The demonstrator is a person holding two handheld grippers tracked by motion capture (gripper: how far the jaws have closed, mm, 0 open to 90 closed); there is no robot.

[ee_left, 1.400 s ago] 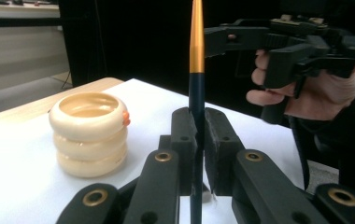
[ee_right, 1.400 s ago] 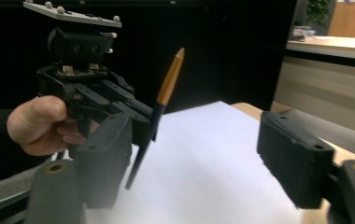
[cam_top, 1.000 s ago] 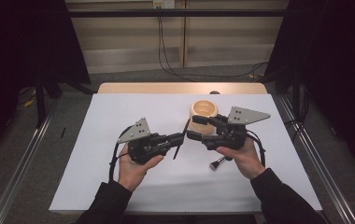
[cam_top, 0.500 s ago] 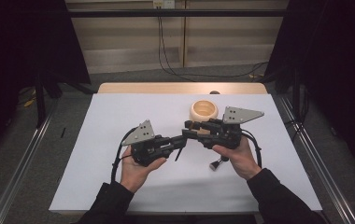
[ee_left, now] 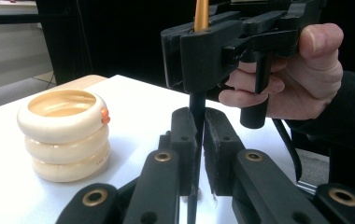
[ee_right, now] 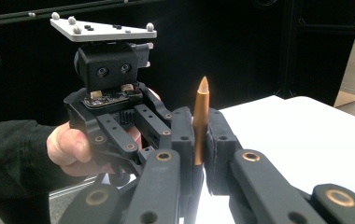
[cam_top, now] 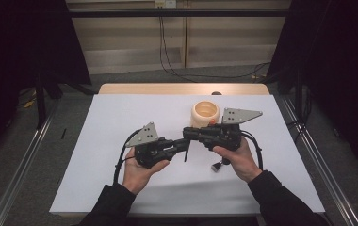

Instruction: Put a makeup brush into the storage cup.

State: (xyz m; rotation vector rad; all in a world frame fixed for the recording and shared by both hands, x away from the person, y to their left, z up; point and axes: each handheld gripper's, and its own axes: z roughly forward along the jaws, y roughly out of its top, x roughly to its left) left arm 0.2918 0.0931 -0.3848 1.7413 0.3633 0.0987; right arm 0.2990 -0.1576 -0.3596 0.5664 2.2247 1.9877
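Change since earlier frames: the right gripper (cam_top: 186,133) has been brought leftward from beside the cup until its tip meets the left gripper (cam_top: 183,145); its jaws have just been closing, with the pen between them.
Left gripper: jaws closed on the dark lower part of the pen (ee_left: 197,116), as seen in the left gripper view.
Right gripper: jaws clamped on the gold upper part of the pen (ee_right: 201,119), as seen in the right gripper view (ee_right: 199,140).
Pen, place: held between the two gripper tips above the white table (cam_top: 120,117), near the table's middle, left of and nearer than the cup.
Pen, axis: the long axis is held roughly upright; the gold pointed end is directed upward, the dark end downward toward the table.
Pen, high view: a thin dark length (cam_top: 185,153) is seen hanging below the meeting jaws.
Cup: a cream ribbed cup (cam_top: 205,114) is stood on the table just beyond the right gripper, apart from the pen.
Small part: a small dark and white piece (cam_top: 218,166) is lain on the table by the right hand (cam_top: 236,157).
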